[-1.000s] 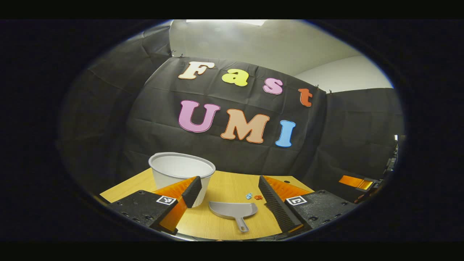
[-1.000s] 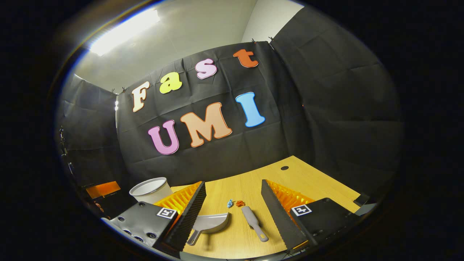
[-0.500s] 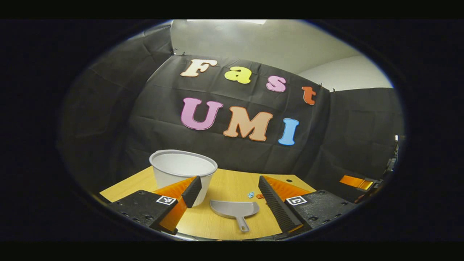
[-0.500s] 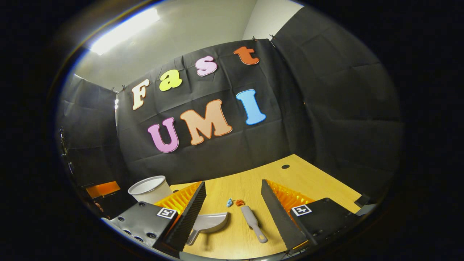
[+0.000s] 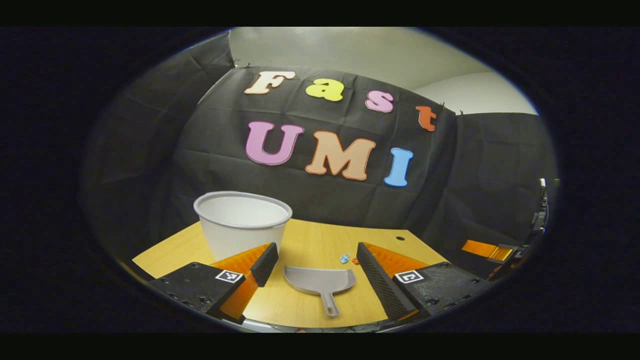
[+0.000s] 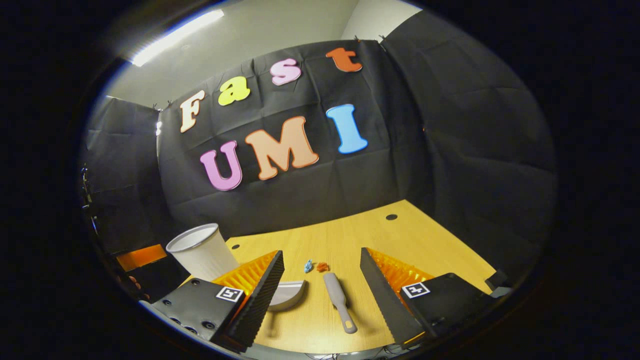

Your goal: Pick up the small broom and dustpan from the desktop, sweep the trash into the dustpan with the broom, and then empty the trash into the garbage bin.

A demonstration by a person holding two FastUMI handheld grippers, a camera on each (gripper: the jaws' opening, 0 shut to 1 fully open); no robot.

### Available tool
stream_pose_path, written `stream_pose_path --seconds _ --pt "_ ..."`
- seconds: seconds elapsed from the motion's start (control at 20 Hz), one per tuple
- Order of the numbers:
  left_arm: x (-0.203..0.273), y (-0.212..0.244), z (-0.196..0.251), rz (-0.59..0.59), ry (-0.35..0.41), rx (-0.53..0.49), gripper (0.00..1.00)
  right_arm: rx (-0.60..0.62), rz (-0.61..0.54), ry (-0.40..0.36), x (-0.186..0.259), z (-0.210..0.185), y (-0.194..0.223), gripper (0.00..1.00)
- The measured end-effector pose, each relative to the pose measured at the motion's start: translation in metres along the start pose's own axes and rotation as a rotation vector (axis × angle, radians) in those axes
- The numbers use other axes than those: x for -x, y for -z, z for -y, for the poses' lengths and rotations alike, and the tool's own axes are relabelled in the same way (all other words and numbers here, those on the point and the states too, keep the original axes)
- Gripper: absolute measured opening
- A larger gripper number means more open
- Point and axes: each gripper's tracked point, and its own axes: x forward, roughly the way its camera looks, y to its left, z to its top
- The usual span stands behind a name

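A grey dustpan lies flat on the wooden desk, handle toward me, between the fingers of my left gripper, which hangs open above it. In the right gripper view the small grey broom lies on the desk, handle toward me, between the fingers of my open right gripper. The dustpan lies left of the broom, partly behind the left finger. Two scraps of trash, one blue and one orange, lie just beyond both tools; the blue scrap also lies past the dustpan's right corner.
A white garbage bin stands on the desk's left part, close behind my left gripper's left finger; the same bin is at far left in the right gripper view. The wooden desk has small round holes near its far edge.
Both cameras have tipped down and moved in a little: more of the desk is in sight, and bin, dustpan and broom sit higher and larger. Both grippers stay open.
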Motion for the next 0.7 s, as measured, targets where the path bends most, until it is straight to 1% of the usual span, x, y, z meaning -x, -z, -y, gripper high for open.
stream_pose_path --seconds 0.05,0.1,0.2,0.25,0.3,0.35,0.4,0.6,0.7 --pt "-0.004 0.011 0.003 -0.034 0.002 -0.004 0.94 0.025 -0.030 -0.001 -0.009 0.002 0.006 0.99" --pt "-0.008 0.023 0.006 -0.074 0.002 -0.011 0.96 0.052 -0.057 -0.002 -0.018 0.005 0.012 0.99" --pt "-0.017 0.045 0.010 -0.143 0.000 -0.021 0.94 0.084 -0.114 -0.016 -0.035 0.007 0.025 0.99" --pt "-0.021 0.059 0.013 -0.181 0.003 -0.021 0.94 0.091 -0.149 -0.030 -0.043 0.006 0.032 0.95" --pt "-0.025 0.073 0.016 -0.220 0.006 -0.020 0.94 0.095 -0.189 -0.043 -0.051 0.007 0.041 0.99" --pt "-0.030 0.088 0.020 -0.261 0.009 -0.019 0.93 0.101 -0.230 -0.054 -0.059 0.008 0.050 0.99" --pt "-0.035 0.102 0.023 -0.304 0.011 -0.021 0.94 0.114 -0.269 -0.063 -0.064 0.011 0.062 0.99" --pt "-0.054 0.159 0.034 -0.506 0.033 -0.036 0.94 0.225 -0.417 -0.055 -0.090 0.023 0.099 0.99" --pt "-0.059 0.180 0.032 -0.589 0.029 -0.059 0.96 0.259 -0.502 -0.060 -0.100 0.029 0.120 0.99"
